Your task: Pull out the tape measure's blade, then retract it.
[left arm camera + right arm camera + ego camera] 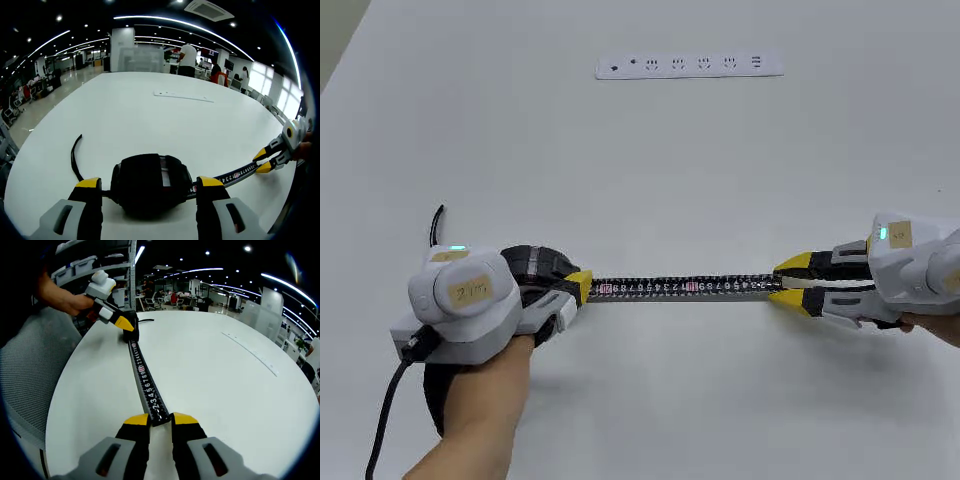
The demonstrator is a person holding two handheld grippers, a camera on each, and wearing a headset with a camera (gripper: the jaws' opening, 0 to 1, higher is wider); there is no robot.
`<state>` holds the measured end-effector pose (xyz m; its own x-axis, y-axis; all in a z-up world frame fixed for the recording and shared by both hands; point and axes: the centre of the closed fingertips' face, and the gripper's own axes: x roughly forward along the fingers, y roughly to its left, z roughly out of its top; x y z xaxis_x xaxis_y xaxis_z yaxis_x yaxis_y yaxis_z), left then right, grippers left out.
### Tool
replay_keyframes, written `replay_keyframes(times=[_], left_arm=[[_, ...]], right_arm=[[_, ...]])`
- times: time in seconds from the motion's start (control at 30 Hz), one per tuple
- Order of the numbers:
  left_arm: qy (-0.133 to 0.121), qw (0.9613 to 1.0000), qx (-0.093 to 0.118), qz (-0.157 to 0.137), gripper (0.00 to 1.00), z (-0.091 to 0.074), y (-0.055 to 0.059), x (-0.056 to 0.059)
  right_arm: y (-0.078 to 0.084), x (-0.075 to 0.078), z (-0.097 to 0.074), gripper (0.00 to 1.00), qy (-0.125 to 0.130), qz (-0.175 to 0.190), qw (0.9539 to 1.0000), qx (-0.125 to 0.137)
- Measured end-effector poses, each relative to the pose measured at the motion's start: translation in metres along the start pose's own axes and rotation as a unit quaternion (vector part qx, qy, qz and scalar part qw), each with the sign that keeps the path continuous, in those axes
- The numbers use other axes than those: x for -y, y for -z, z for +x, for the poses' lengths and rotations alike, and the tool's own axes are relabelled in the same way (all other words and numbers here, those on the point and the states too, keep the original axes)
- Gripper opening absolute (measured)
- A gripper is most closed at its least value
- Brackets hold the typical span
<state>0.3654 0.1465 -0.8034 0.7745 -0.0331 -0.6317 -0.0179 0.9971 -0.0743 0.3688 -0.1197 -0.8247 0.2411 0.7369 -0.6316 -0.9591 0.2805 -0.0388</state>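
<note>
Left claw [150, 188] clamped around tape measure case [535, 266], lower left of head view. Right claw [160, 421] pinches end of blade [680, 288], stretched across lower centre. Risk: thin grip slips, blade whips back uncontrolled.

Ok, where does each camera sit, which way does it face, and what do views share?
Head view: on the headset, looking down at the white table; a forearm, left claw and right claw show.
Left gripper view: rides the left claw, facing across the table over the tape measure case between its jaws.
Right gripper view: rides the right claw, facing along the blade toward the case.
Shared: all three show the blade; both gripper views show the other claw.
</note>
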Motion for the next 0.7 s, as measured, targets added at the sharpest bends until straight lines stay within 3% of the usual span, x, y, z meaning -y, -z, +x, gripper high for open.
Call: replay_keyframes(times=[0.7], left_arm=[[0.005, 0.9999, -0.015, -0.003, 0.68, 0.007, 0.0077, 0.0027]], right_arm=[[0.0025, 0.0016, 0.0013, 0.13, -0.002, 0.0, 1.0, 0.005]])
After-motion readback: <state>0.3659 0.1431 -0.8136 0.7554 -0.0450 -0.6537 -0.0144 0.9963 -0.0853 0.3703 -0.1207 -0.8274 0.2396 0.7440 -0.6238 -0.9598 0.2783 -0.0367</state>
